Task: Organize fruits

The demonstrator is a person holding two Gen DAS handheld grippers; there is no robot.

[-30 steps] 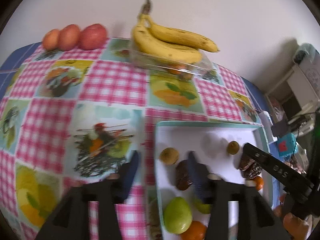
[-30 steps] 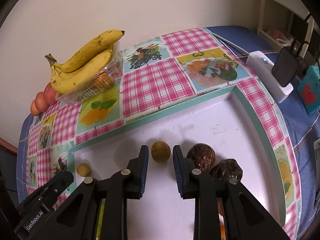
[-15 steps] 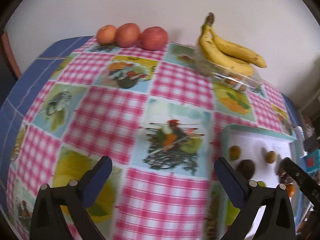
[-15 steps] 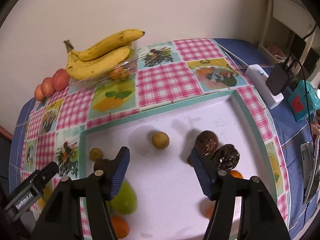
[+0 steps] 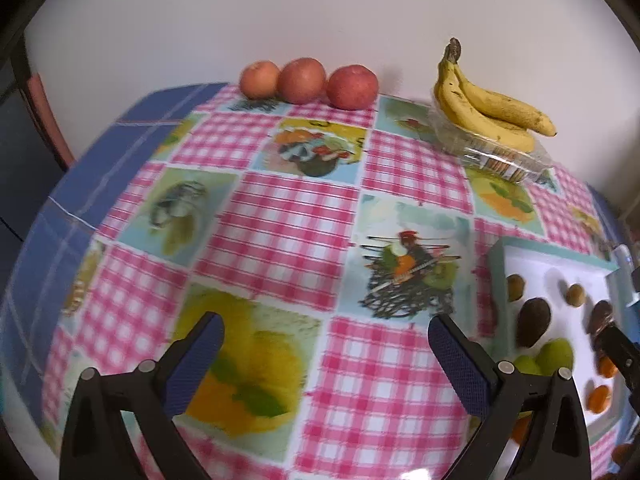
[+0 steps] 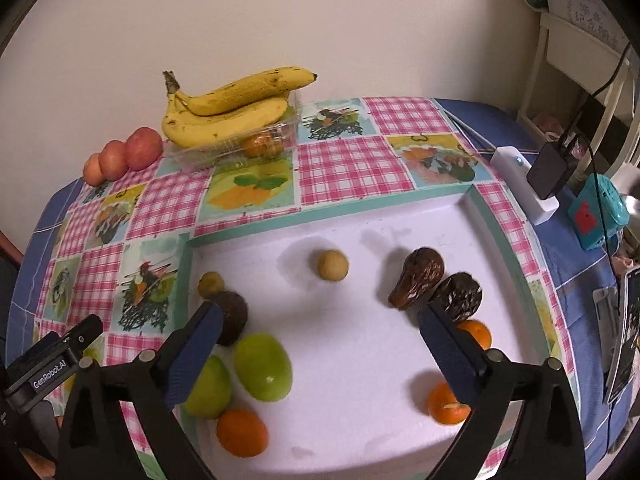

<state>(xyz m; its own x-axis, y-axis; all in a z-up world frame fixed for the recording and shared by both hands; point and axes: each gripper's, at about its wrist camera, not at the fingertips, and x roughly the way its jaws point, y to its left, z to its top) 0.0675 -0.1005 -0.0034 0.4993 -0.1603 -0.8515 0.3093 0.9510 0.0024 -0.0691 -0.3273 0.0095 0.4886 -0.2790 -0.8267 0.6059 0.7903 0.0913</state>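
A white tray with a teal rim (image 6: 328, 208) holds loose fruit: two green mangoes (image 6: 262, 366), several oranges (image 6: 241, 432), dark avocados (image 6: 420, 276) and two small yellow-brown fruits (image 6: 332, 265). My right gripper (image 6: 320, 344) hangs open and empty above the tray's near half. My left gripper (image 5: 326, 354) is open and empty over the checked tablecloth, left of the tray (image 5: 496, 276). Three red apples (image 5: 310, 80) line the wall. A banana bunch (image 5: 484, 108) lies on a clear plastic box (image 5: 496, 156).
The table's left edge shows blue cloth (image 5: 120, 144). A white charger block (image 6: 524, 184), a black adapter (image 6: 548, 168) and a teal device (image 6: 598, 212) sit right of the tray. The left gripper's body (image 6: 52, 364) shows at the lower left of the right wrist view.
Both grippers have opened wide. The left gripper has swung left off the tray to over the tablecloth. The right gripper has pulled back and up, so more fruit shows.
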